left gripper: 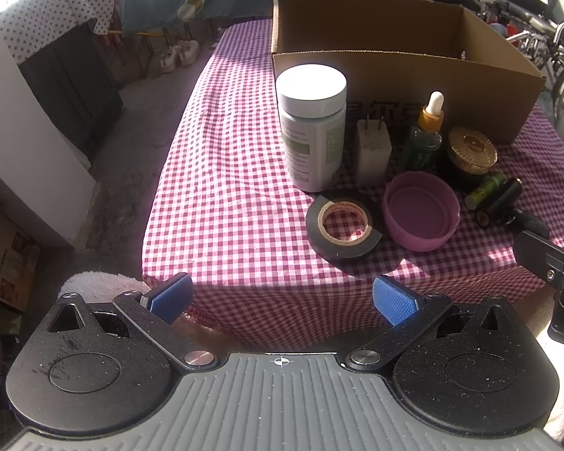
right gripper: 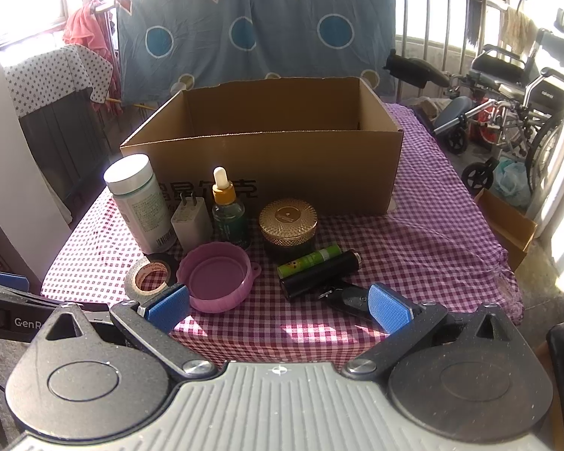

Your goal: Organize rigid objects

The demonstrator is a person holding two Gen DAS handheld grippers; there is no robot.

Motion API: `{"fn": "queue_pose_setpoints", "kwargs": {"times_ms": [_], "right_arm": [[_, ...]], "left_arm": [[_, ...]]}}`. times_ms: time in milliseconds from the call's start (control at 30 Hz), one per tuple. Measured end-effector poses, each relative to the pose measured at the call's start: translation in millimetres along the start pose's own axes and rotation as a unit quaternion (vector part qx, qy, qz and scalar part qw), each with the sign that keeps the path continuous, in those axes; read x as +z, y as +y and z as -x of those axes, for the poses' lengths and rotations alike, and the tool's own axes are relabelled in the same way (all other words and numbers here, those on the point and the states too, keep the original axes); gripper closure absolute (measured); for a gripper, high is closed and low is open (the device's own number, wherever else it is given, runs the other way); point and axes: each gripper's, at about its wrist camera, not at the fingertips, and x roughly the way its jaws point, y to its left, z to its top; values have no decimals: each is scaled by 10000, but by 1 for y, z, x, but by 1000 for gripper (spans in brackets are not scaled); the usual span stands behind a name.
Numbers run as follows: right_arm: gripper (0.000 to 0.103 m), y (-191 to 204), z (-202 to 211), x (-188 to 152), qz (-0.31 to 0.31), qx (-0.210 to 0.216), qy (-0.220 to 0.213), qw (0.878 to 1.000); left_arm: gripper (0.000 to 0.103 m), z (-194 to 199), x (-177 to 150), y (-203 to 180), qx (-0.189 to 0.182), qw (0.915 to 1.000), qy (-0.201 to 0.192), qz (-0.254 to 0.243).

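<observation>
An open cardboard box stands at the back of a checked tablecloth. In front of it stand a white bottle, a white plug, a dropper bottle and a gold-lidded jar. Nearer lie black tape, a purple lid, a green tube and a black cylinder. My left gripper and right gripper are open, empty, at the table's near edge.
The tablecloth hangs over the near edge. A small black object lies by my right gripper. A wheelchair and a small cardboard box stand to the right. A cabinet stands to the left.
</observation>
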Motion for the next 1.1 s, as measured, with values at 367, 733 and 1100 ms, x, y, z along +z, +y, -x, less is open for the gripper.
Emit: {"fn": "queue_pose_setpoints", "kwargs": {"times_ms": [367,733,1100], "right_arm": [[0,-3,-9,2,-64,0,69,10000],[0,-23,-20,3,-341,-97,76,9993],[0,-75,-16,-2,-669,-138,-183,9975]], "left_arm": [[1,-10,4,-1,17,9999,120,-6],[1,-20,14,-12,-64,9996,187,-195],[1,-7,18,-57,-1309,9824,-484,-1242]]}}
